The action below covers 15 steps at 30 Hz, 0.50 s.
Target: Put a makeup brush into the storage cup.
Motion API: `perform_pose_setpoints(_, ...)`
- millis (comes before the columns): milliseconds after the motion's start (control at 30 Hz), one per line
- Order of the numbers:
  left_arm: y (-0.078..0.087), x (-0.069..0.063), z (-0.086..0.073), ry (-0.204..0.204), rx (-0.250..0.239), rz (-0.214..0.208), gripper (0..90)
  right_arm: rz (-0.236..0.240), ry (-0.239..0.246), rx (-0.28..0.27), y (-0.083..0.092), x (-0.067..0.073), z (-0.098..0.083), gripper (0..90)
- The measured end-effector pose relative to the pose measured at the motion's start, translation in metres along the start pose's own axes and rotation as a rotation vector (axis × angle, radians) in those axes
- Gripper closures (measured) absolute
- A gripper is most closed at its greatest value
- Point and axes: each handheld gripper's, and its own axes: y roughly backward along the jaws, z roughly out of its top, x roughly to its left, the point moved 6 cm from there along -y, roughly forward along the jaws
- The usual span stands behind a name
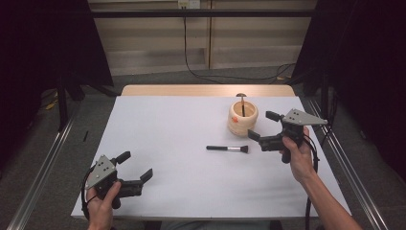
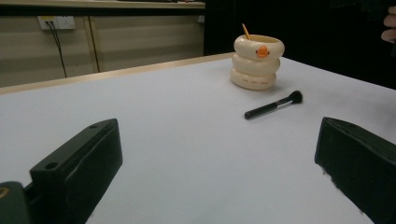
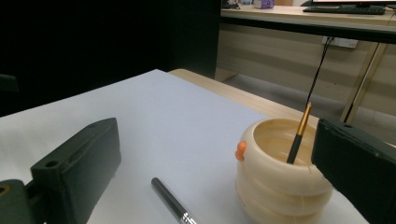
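I see a thin black makeup brush with a silver band (image 1: 228, 149) lying flat on the white table (image 1: 167, 143). It is just in front of a cream ringed cup with an orange bump (image 1: 242, 118), and another brush (image 1: 243, 103) stands up inside that cup. My right claw (image 1: 264, 127) is wide open, close to the brush tip and beside the cup, touching nothing. My left claw (image 1: 135, 166) is wide open too, well apart at the near left corner.
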Motion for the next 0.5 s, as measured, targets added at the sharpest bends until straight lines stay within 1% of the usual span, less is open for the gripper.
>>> perform_pose_setpoints(133, 0.0, 0.0, 0.0, -0.001, -0.001, -0.001, 1.0, 0.013, 0.008, -0.003, -0.012, 0.001, 0.007, 0.7)
perform_pose_setpoints(233, 0.0, -0.001, 0.0, 0.002, 0.001, -0.002, 1.0, 0.001, 0.011, -0.017, -0.02, 0.0, 0.012, 1.0)
perform_pose_setpoints(333, 0.0, -0.003, 0.001, -0.004, 0.003, -0.011, 1.0, 0.002, 0.006, -0.023, -0.028, -0.001, 0.017, 0.8)
perform_pose_setpoints(400, 0.0, -0.004, 0.001, -0.008, 0.003, -0.012, 1.0, 0.0, 0.005, -0.022, -0.032, -0.002, 0.019, 0.7)
perform_pose_setpoints(500, 0.001, -0.003, 0.001, -0.002, 0.0, -0.011, 1.0, -0.004, 0.002, -0.02, -0.039, -0.004, 0.022, 0.6)
